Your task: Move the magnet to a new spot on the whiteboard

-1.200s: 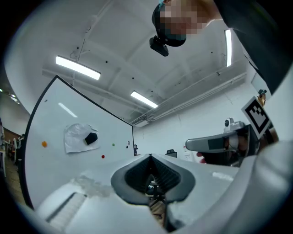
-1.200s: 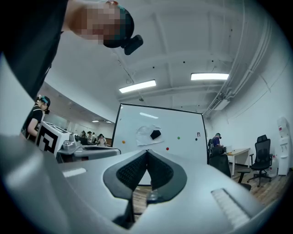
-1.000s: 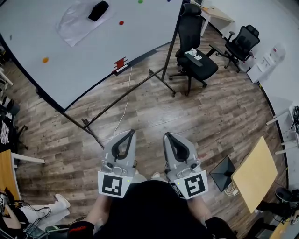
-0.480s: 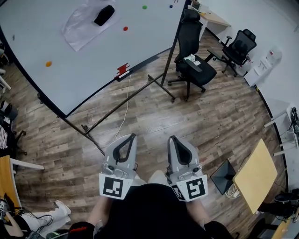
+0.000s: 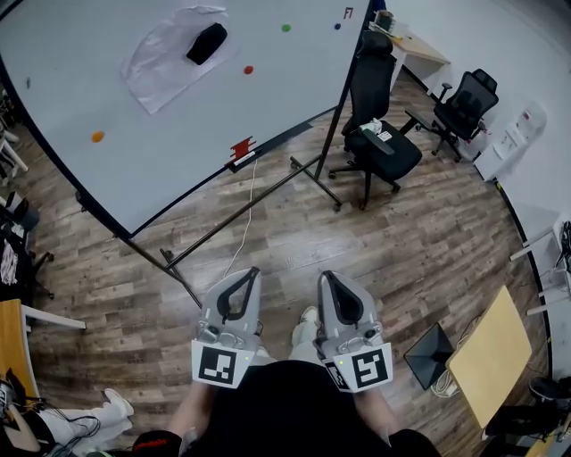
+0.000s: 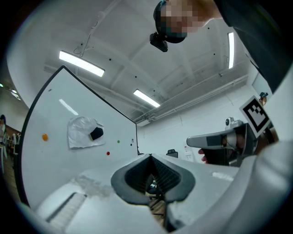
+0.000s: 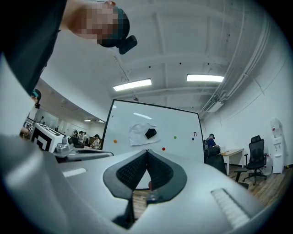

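The whiteboard stands ahead on a rolling frame, well out of reach. Small round magnets stick to it: a red magnet, an orange magnet, a green magnet and a blue magnet. A black eraser sits on a white sheet. My left gripper and right gripper are held side by side close to my body, both shut and empty. In the right gripper view the red magnet shows above the right gripper. In the left gripper view the red magnet is left of the left gripper.
The board's black stand bars and a white cable cross the wooden floor ahead. A black office chair stands right of the board, another chair further back. A wooden table and a black stand are at my right.
The whiteboard and chairs have slid down and right in the head view, showing more of the board's top. Both grippers sit slightly lower in the picture, still shut and side by side.
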`<action>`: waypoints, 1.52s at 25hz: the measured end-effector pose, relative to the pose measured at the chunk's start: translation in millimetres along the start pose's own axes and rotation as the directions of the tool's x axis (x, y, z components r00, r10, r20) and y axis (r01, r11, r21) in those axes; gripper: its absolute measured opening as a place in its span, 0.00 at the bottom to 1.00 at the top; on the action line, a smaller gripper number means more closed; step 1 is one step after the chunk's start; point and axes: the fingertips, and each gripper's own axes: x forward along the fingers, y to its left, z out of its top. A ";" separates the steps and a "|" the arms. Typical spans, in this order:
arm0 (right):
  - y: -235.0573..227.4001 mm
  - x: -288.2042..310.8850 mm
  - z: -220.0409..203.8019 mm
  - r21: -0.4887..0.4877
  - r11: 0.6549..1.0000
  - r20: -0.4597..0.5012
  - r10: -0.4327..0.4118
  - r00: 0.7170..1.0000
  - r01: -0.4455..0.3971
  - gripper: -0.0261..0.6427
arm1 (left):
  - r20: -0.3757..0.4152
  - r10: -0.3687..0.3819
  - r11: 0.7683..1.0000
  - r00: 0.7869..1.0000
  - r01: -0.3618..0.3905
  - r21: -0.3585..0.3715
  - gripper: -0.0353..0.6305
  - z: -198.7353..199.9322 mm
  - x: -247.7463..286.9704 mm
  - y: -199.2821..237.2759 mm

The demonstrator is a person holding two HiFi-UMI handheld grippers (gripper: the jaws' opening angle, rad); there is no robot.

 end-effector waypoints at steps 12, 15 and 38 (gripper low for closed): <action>-71.9 54.5 -16.2 0.045 0.999 -0.021 0.024 0.999 -0.023 0.04 | -0.024 0.023 1.000 0.999 -0.023 0.012 0.06 -13.7 76.5 8.6; -90.5 66.9 -20.0 0.050 0.998 -0.022 0.033 0.999 -0.032 0.04 | -0.038 0.035 0.999 0.999 -0.035 0.011 0.06 -18.9 97.2 10.5; -248.2 109.0 -33.9 0.092 0.988 -0.013 0.125 0.992 -0.123 0.04 | -0.034 0.131 0.991 0.991 -0.130 0.031 0.06 -29.7 249.5 -30.2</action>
